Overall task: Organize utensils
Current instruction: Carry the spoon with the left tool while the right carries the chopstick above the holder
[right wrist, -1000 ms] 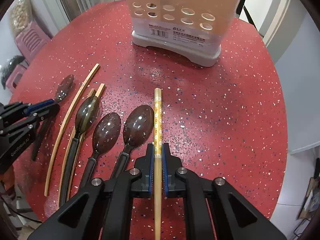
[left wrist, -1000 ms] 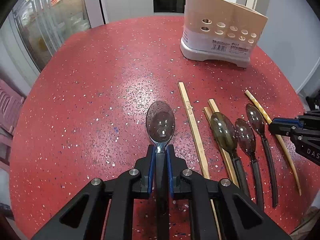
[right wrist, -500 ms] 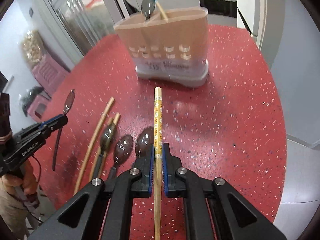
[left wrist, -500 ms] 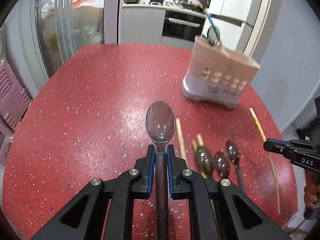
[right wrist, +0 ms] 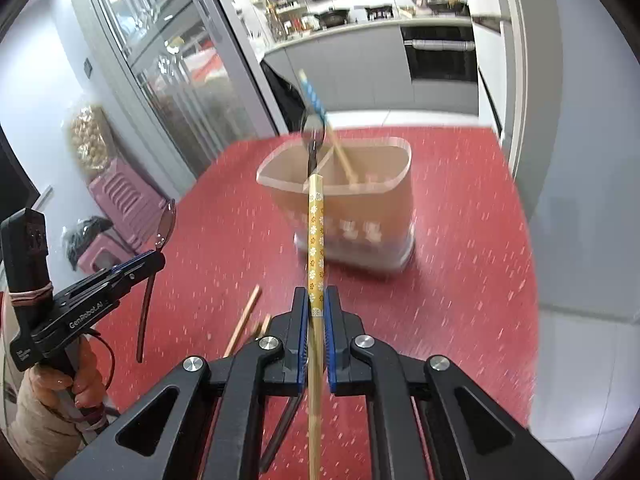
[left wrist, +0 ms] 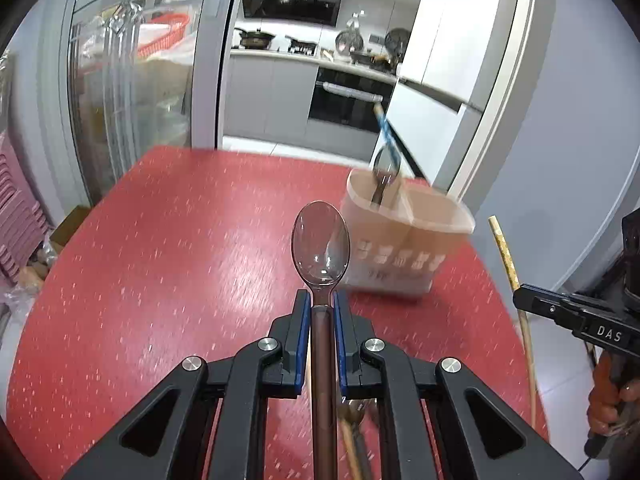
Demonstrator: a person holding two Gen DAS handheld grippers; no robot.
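Observation:
My left gripper (left wrist: pixel 321 300) is shut on a clear brown plastic spoon (left wrist: pixel 320 248), held above the red table (left wrist: pixel 160 260), bowl forward. My right gripper (right wrist: pixel 316 296) is shut on a yellow flowered chopstick (right wrist: pixel 316 224) that points at the beige utensil holder (right wrist: pixel 360 208). The holder (left wrist: pixel 404 248) has two compartments; a spoon (left wrist: pixel 384 176) and a blue-patterned chopstick (left wrist: pixel 386 132) stand in it. Each gripper shows in the other's view: the right one (left wrist: pixel 520 300) with its chopstick (left wrist: pixel 506 256), the left one (right wrist: pixel 158 258) with its spoon (right wrist: pixel 164 220).
Loose wooden chopsticks (right wrist: pixel 242 320) and dark spoons (left wrist: pixel 352 412) lie on the table below the grippers, mostly hidden. Pink stools (right wrist: pixel 124 204) stand left of the table. A glass door (left wrist: pixel 132 92) and kitchen counter (left wrist: pixel 320 60) are behind.
Both grippers have risen well above the table and tilted up toward level, each keeping its utensil. The holder now looks nearer to the right gripper. The view is motion-blurred.

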